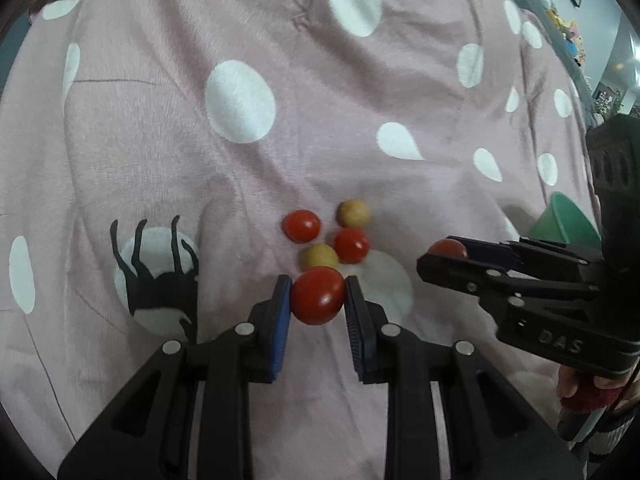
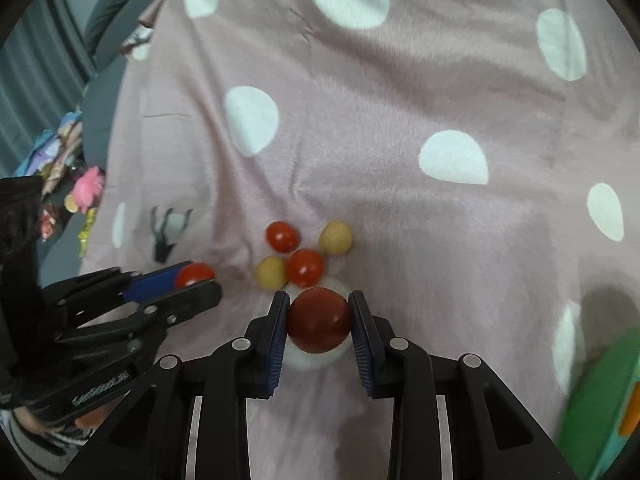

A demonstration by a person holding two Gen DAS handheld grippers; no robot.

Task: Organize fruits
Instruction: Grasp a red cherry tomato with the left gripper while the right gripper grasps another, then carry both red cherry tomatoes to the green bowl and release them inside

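- The left tongs [image 1: 318, 298] were clamped on a red tomato [image 1: 317, 295], both blue pads pressing its sides.
- The right tongs [image 2: 319, 322] gripped a darker red tomato [image 2: 319, 320] in the same way; its underside was hidden in shadow.
- Just beyond the tips of both tongs lay a small cluster on the pink dotted blanket [image 1: 280, 160]: two red tomatoes [image 1: 302, 225] [image 1: 351, 245] and two yellowish round fruits [image 1: 353, 213] [image 1: 320, 257], touching or nearly touching one another.
- The nearer yellow fruit was partly covered by the left tongs' tomato in the left wrist view, so its lower edge could not be seen.
- In the left wrist view the right tongs came in from the right, side-on; only the top of their tomato showed above the lower finger.
- A green bowl [image 1: 564, 222] sat right of the right tongs, cut off by the tool body in one view and by the frame edge, blurred, in the other.
- A person's hand [image 1: 580, 384] on the right tool's handle was only partly visible at the frame edge.
- A black deer print [image 1: 160, 280] on a white dot lay left of the left tongs.
- Colourful objects [image 2: 86, 188] far left of the blanket were too blurred to identify.
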